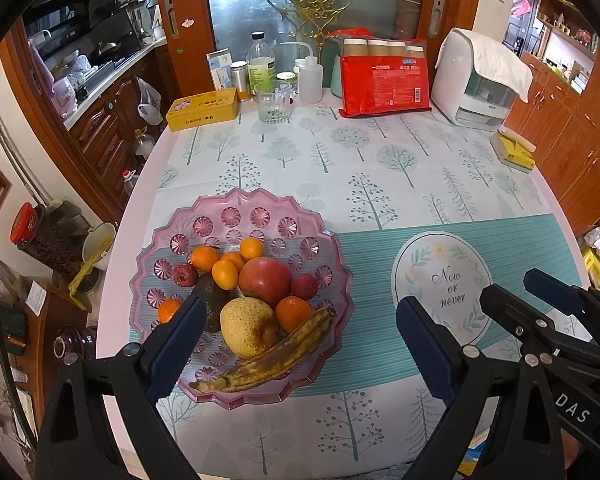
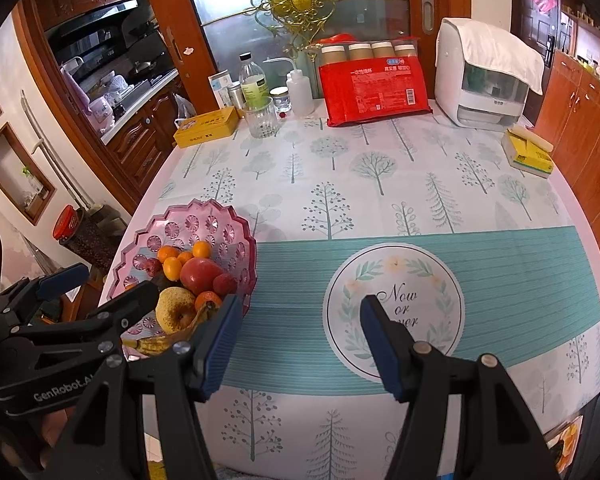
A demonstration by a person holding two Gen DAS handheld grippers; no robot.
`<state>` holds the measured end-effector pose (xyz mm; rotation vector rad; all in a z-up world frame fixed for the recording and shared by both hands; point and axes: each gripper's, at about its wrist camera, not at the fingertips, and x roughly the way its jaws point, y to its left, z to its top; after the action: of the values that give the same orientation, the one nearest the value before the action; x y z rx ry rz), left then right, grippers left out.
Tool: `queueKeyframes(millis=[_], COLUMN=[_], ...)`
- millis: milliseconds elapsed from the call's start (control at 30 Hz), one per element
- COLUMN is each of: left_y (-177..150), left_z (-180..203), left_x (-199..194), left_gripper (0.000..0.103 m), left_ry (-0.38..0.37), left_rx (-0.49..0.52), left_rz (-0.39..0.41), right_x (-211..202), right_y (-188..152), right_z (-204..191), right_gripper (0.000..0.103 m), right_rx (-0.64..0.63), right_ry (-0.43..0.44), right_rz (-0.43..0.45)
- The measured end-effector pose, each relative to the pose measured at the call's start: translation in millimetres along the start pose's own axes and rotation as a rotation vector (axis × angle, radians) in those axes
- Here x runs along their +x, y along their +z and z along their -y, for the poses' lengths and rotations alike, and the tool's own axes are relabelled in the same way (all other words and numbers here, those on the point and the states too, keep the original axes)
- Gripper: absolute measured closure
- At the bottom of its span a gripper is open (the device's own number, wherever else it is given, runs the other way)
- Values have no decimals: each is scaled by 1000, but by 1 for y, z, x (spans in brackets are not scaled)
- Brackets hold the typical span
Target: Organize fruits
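Observation:
A pink plastic fruit bowl [image 1: 268, 208] stands on the table's left side; it also shows in the right wrist view [image 2: 204, 216]. It holds a red apple [image 1: 265, 280], a yellow pear [image 1: 249, 326], a spotted banana [image 1: 272, 356], several small oranges [image 1: 224, 274], red fruits [image 1: 185, 275] and a dark avocado [image 1: 214, 300]. My left gripper [image 1: 300, 316] is open and empty, just in front of the bowl. My right gripper [image 2: 298, 320] is open and empty, above the round "Now or never" print [image 2: 396, 308], to the right of the bowl.
At the table's back stand a yellow tin [image 1: 203, 109], a glass [image 1: 273, 103], bottles [image 1: 261, 65], a red package [image 1: 383, 80] and a white appliance [image 1: 480, 84]. A yellow sponge pack [image 1: 514, 152] lies at the right edge. Wooden cabinets flank both sides.

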<state>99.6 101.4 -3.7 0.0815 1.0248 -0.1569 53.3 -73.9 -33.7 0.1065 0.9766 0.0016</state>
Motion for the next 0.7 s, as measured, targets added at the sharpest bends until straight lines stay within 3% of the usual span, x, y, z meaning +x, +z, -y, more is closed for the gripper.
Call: queueKeyframes(millis=[700], left_y=[-7], left_z=[6], left_x=[-3], left_gripper=[8], left_ry=[-7], left_rx=[10], left_rz=[-14], right_x=[-2], right_y=[-13], right_z=[4], right_gripper=[41], right_rx=[16], right_ry=[7], right_rz=[-8])
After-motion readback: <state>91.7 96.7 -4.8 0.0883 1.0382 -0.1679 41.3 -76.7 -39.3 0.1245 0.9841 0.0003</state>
